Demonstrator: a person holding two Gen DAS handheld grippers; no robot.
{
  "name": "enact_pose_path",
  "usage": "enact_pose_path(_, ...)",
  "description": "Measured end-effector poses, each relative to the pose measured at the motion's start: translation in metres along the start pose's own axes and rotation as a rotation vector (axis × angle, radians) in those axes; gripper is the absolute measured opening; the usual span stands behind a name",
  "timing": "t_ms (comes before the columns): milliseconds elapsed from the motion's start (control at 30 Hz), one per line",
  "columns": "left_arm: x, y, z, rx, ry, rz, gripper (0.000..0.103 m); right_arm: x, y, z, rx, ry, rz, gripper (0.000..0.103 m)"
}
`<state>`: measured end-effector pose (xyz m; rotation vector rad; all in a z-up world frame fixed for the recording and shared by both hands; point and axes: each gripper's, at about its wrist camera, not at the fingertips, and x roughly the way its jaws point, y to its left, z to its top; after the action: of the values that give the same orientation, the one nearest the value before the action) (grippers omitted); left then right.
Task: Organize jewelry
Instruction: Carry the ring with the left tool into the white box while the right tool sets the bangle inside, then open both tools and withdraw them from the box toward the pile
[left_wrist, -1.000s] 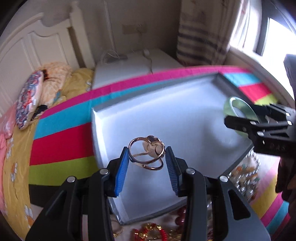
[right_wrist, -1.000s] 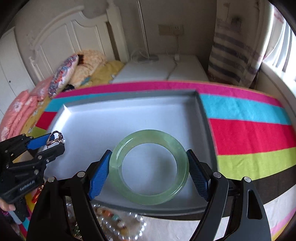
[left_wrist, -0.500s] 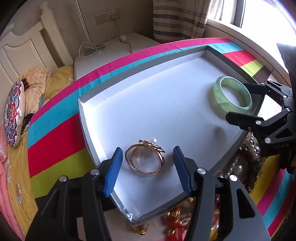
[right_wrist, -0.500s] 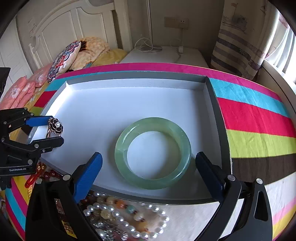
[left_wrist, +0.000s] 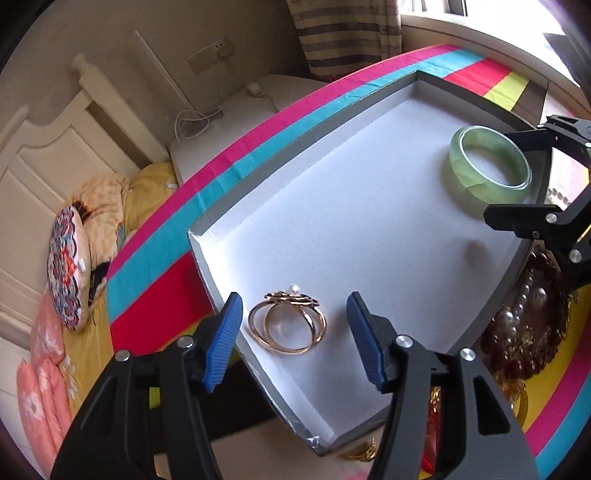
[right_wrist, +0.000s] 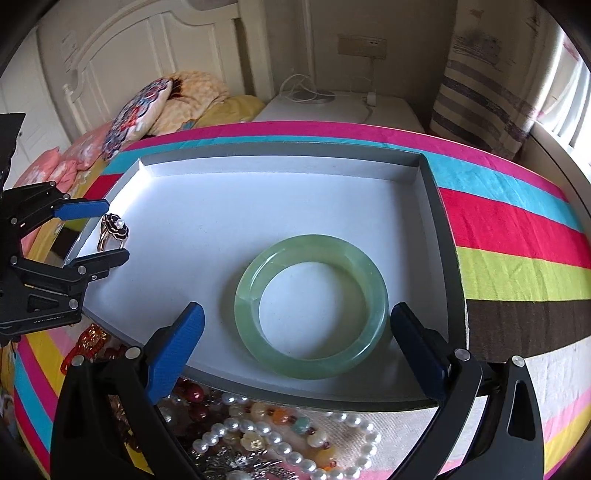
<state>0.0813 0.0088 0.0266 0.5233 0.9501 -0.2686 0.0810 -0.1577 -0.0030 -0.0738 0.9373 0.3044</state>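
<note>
now both pieces are seen lying loose on the white floor of the grey tray (right_wrist: 432, 206): the gold ring (left_wrist: 287, 323) near its left corner, the green bangle (right_wrist: 312, 306) toward the near right wall. the left gripper (left_wrist: 294, 338) has been opened about halfway, the ring standing between its blue pads but touched by neither; the right gripper (right_wrist: 295, 345) is spread to its widest, the bangle lying clear of both pads. nothing is held by either. the remaining beads and pearls (right_wrist: 266, 435) are heaped on the striped cloth (right_wrist: 517, 229) just outside the tray's near wall. trouble could be caused if either tool is drawn back low: a pad could be dragged across the ring, which sits close to the wall, and it could be tipped or flicked over the edge. the bangle, being smooth and round, could be nudged into a slide. the tangled strands could also be snagged when the next piece is picked.
</note>
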Motion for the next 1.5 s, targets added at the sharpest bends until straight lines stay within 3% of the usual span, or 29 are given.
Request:
enact_pose_path(167, -0.018, -0.007, -0.031, -0.094, -0.050, -0.010, 0.058, -0.007, 0.013, -0.010, -0.061, 0.004, 0.041, 0.098)
enact_pose_path(400, -0.055, -0.053, -0.071, -0.198, -0.107, -0.011, 0.059, -0.035, 0.013, -0.047, -0.119, 0.020, 0.085, 0.098)
enact_pose_path(733, -0.096, -0.116, -0.106, -0.220, -0.171, -0.016, 0.068, -0.088, 0.006, -0.119, -0.081, -0.006, 0.064, 0.097)
enact_pose_path(800, -0.102, -0.119, -0.110, -0.245, -0.182, 0.017, 0.069, -0.105, 0.003, -0.130, -0.067, -0.066, 0.074, 0.097)
enact_pose_path(867, -0.115, -0.120, -0.116, -0.303, -0.228, -0.003, 0.080, -0.133, -0.004, -0.146, -0.060, -0.158, 0.096, 0.097)
enact_pose_path(967, -0.151, -0.117, -0.141, -0.420, -0.374, -0.018, 0.097, -0.166, -0.013, -0.174, -0.126, -0.231, 0.108, 0.098)
enact_pose_path(1067, -0.171, -0.113, -0.165, -0.497, -0.443, 0.042, 0.101, -0.185, -0.014, -0.203, -0.207, -0.245, 0.121, 0.098)
enact_pose_path(1200, -0.176, -0.099, -0.198, -0.612, -0.387, -0.031, 0.101, -0.195, -0.007, -0.231, -0.244, -0.251, 0.142, 0.096)
enact_pose_path(1367, -0.177, -0.104, -0.224, -0.575, -0.319, -0.018, 0.101, -0.204, 0.035, -0.234, -0.387, -0.257, 0.198, 0.085)
enact_pose_path(1500, -0.171, -0.107, -0.234, -0.587, -0.312, -0.052, 0.101, -0.187, 0.072, -0.225, -0.511, -0.182, 0.251, 0.066)
